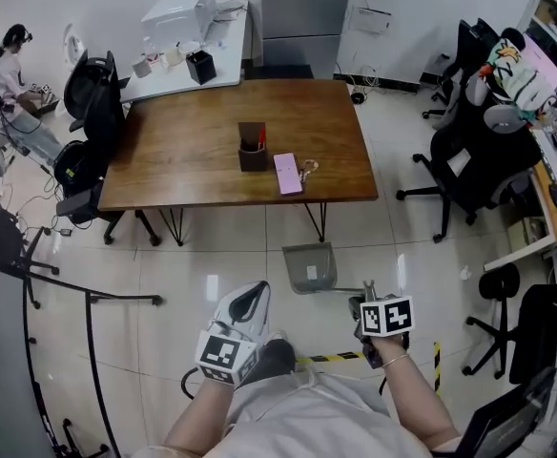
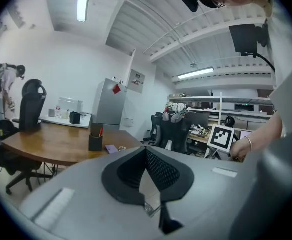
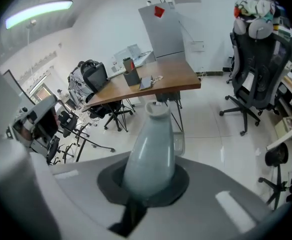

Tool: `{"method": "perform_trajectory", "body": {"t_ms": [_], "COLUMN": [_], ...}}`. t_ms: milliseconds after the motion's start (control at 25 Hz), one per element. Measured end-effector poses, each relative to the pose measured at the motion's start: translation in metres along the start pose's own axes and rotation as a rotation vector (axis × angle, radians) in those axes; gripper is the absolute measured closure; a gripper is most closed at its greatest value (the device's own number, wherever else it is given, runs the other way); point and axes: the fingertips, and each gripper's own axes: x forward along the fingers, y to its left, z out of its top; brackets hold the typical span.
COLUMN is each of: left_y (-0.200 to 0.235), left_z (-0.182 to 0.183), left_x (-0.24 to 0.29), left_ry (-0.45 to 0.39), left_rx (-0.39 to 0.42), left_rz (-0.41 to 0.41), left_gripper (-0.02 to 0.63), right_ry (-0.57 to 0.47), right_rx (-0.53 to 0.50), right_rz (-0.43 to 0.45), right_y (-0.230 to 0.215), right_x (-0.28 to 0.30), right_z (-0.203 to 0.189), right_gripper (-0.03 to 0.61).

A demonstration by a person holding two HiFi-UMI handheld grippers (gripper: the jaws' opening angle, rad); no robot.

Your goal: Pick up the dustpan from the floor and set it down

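Grey dustpan (image 1: 309, 267) hangs from my right gripper (image 1: 367, 292), clamped tight on its handle (image 3: 151, 149), left gripper (image 1: 251, 300) closed and empty, and I reckon that front-heavy pan could twist loose.

I am holding both arms out in front of my body. My left hand-held gripper (image 1: 251, 300) is pointing forward, its 2 jaws pressing together on nothing. My right hand-held gripper (image 1: 367, 292) is tilting steeply downward, its jaws clamping the dustpan handle (image 3: 151, 154).
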Motion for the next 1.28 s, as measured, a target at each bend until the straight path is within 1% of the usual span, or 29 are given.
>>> {"method": "perform_trajectory", "body": {"t_ms": [200, 360, 520, 640, 760, 920, 1000, 1040, 1160, 1280], "left_y": [-0.042, -0.083, -0.121, -0.136, -0.144, -0.137, -0.13, -0.129, -0.131, -0.132], "left_z": [-0.018, -0.036, -0.042, -0.038, -0.032, -0.01, -0.006, -0.004, 0.004, 0.008], "left_x": [-0.063, -0.111, -0.14, -0.155, -0.17, -0.192, -0.198, -0.2, -0.203, -0.203], "left_ry": [-0.025, -0.028, -0.045, -0.078, -0.118, -0.181, -0.192, -0.198, -0.222, -0.227], "left_rx": [-0.018, 0.013, 0.011, 0.021, 0.033, 0.02, 0.002, -0.007, 0.007, 0.007], "left_rz": [0.064, 0.1, 0.076, 0.055, 0.058, 0.112, 0.132, 0.133, 0.117, 0.118], "left_gripper": [0.598, 0.598, 0.598, 0.598, 0.598, 0.598, 0.598, 0.598, 0.598, 0.598], "right_ry": [-0.065, -0.049, -0.009, -0.004, -0.01, -0.017, -0.027, -0.031, -0.043, -0.051], "right_rx": [-0.027, -0.082, -0.083, -0.075, -0.064, -0.06, -0.051, -0.046, -0.038, -0.042], "right_rz": [0.022, 0.055, 0.028, 0.016, -0.001, -0.02, -0.016, -0.013, -0.003, 0.009], "right_y": [0.006, 0.016, 0.008, 0.01, 0.01, 0.011, 0.014, 0.015, 0.017, 0.021], "right_x": [-0.037, -0.062, -0.082, -0.089, -0.095, -0.097, -0.095, -0.095, -0.097, -0.097], "right_z": [-0.06, -0.109, -0.155, -0.176, -0.191, -0.198, -0.196, -0.196, -0.194, -0.191], "right_gripper": [0.575, 0.575, 0.575, 0.575, 0.575, 0.575, 0.575, 0.575, 0.575, 0.575]}}
